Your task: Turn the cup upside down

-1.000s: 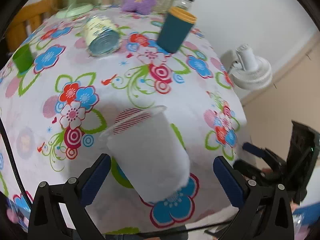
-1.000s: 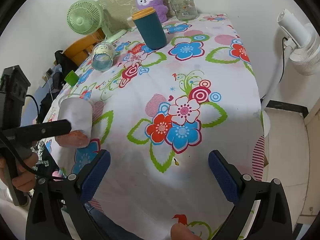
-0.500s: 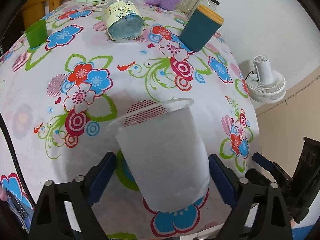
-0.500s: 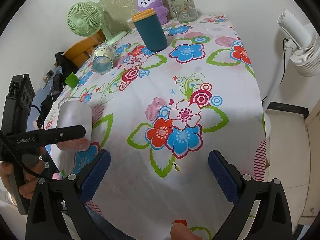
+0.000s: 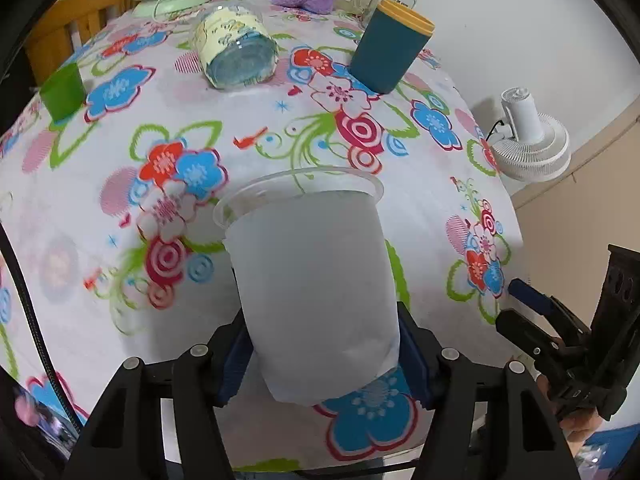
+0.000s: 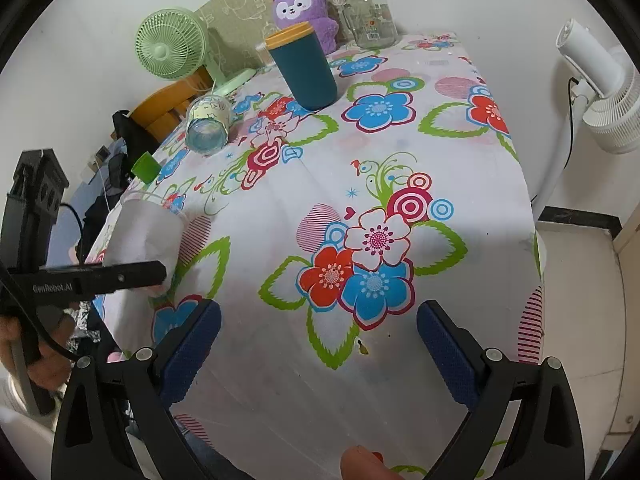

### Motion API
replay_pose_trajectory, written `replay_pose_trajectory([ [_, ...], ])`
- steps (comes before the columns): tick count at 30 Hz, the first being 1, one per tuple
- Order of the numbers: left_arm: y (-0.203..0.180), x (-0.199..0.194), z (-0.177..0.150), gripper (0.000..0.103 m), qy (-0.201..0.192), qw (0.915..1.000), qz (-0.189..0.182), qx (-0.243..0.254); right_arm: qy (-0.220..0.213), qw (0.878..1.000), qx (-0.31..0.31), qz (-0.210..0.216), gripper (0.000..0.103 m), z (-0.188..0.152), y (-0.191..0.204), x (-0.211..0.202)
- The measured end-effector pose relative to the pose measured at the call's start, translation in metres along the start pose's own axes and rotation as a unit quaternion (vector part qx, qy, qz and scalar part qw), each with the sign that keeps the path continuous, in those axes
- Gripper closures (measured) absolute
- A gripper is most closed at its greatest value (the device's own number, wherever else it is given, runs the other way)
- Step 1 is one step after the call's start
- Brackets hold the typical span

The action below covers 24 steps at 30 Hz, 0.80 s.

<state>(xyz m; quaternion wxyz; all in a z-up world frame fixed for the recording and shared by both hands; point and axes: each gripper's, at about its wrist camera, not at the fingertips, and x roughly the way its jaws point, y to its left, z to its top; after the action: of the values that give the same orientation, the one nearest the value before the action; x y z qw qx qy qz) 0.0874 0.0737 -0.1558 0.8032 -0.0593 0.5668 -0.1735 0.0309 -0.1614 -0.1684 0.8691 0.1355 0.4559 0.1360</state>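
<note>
A frosted translucent plastic cup [image 5: 312,280] stands upright, mouth up, on the flowered tablecloth [image 5: 200,128] near the table's front edge. My left gripper [image 5: 324,356] is shut on the cup's lower half, its blue pads pressed against both sides. In the right wrist view the same cup [image 6: 144,232] shows at the far left, with the left gripper's finger [image 6: 100,280] across it. My right gripper [image 6: 318,348] is open and empty, above the table's near right part, well apart from the cup.
A teal tumbler with a yellow rim [image 5: 390,52] stands behind. A glass with a yellow label [image 5: 236,52] lies on its side. A small green cup [image 5: 62,90] is at the left. A glass jar [image 6: 368,16], purple plush [image 6: 300,8] and green fan [image 6: 172,44] stand at the back.
My left gripper has moved forward around the cup and closed its pads onto the cup's sides. The right gripper has stayed in place and open.
</note>
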Motion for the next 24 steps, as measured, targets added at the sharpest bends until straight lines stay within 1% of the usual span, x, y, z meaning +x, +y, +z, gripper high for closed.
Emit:
replay_pose_trajectory([
  [2,-0.001,-0.002,0.005,0.037,0.015,0.9997,0.000,0.020,0.000,1.000,-0.001,0.000,0.003,-0.001,0.002,0.000],
  [5,-0.006,-0.009,0.013,0.037,0.036,0.9970,0.016,0.067,0.000,1.000,-0.006,0.009,0.003,-0.004,0.006,0.000],
  [8,-0.013,-0.016,0.019,0.037,0.063,0.9896,0.041,0.123,-0.001,1.000,-0.018,0.010,0.003,-0.007,0.015,0.002],
  [10,-0.017,-0.019,0.023,0.037,0.083,0.9816,0.062,0.160,-0.001,1.000,-0.027,0.010,0.004,-0.009,0.021,0.004],
  [12,-0.018,-0.020,0.024,0.037,0.103,0.9755,0.070,0.181,-0.001,0.999,-0.034,0.015,0.004,-0.011,0.026,0.005],
  [13,-0.019,-0.020,0.024,0.037,0.118,0.9712,0.076,0.193,-0.001,0.999,-0.037,0.019,0.004,-0.012,0.028,0.004],
  [17,-0.018,-0.018,0.025,0.037,0.170,0.9573,0.090,0.215,-0.003,0.997,-0.068,0.026,0.004,-0.015,0.044,0.004],
  [20,-0.016,-0.013,0.027,0.036,0.222,0.9428,0.100,0.228,-0.004,0.996,-0.088,0.028,0.004,-0.017,0.054,0.003],
  [23,-0.014,-0.010,0.029,0.036,0.277,0.9252,0.107,0.236,-0.007,0.995,-0.098,0.037,0.003,-0.020,0.061,0.001],
  [24,-0.014,-0.009,0.030,0.036,0.297,0.9175,0.112,0.240,-0.008,0.994,-0.099,0.040,0.004,-0.021,0.063,0.001],
])
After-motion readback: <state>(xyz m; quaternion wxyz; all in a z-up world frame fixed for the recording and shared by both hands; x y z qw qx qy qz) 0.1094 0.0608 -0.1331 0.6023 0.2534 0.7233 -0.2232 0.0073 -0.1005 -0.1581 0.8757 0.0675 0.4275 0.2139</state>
